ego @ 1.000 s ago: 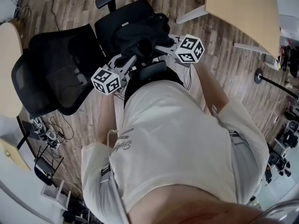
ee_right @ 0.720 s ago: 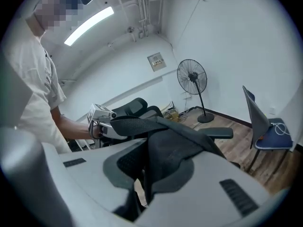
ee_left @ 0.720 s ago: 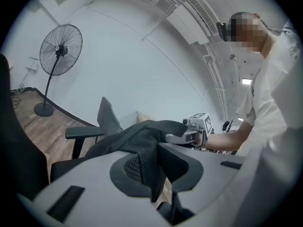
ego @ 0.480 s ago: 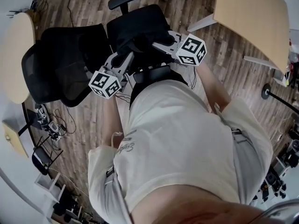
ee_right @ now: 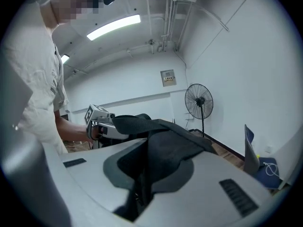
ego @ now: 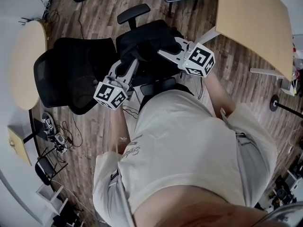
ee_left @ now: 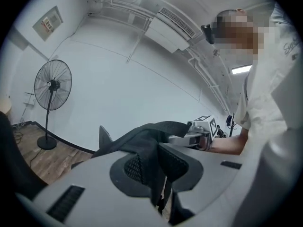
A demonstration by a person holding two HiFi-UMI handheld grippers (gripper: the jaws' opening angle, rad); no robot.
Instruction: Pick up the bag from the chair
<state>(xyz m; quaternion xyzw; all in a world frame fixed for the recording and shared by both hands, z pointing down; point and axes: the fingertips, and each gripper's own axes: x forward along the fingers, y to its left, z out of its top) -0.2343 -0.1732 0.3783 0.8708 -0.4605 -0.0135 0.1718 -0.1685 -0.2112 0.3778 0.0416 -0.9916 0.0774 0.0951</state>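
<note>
The black bag (ego: 147, 38) hangs bunched between my two grippers, above the seat of the black office chair (ego: 71, 77). My left gripper (ego: 133, 61) is shut on the bag's fabric; in the left gripper view the dark cloth (ee_left: 144, 138) runs down into the left gripper (ee_left: 152, 163), whose jaws are closed. My right gripper (ego: 164, 51) is shut on the other side. In the right gripper view a strap and fabric (ee_right: 170, 141) are pinched in the right gripper (ee_right: 144, 171). Each gripper view shows the other gripper across the bag.
A chair armrest (ego: 133, 13) lies beyond the bag and another (ego: 158, 85) is close to my body. A wooden table (ego: 251, 13) stands at the right and a round table (ego: 26, 60) at the left. A standing fan (ee_left: 52, 86) is near the wall.
Both grippers have kept hold of the bag. It has gathered up between them and come a little clear of the seat, and the head view has shifted over the chair.
</note>
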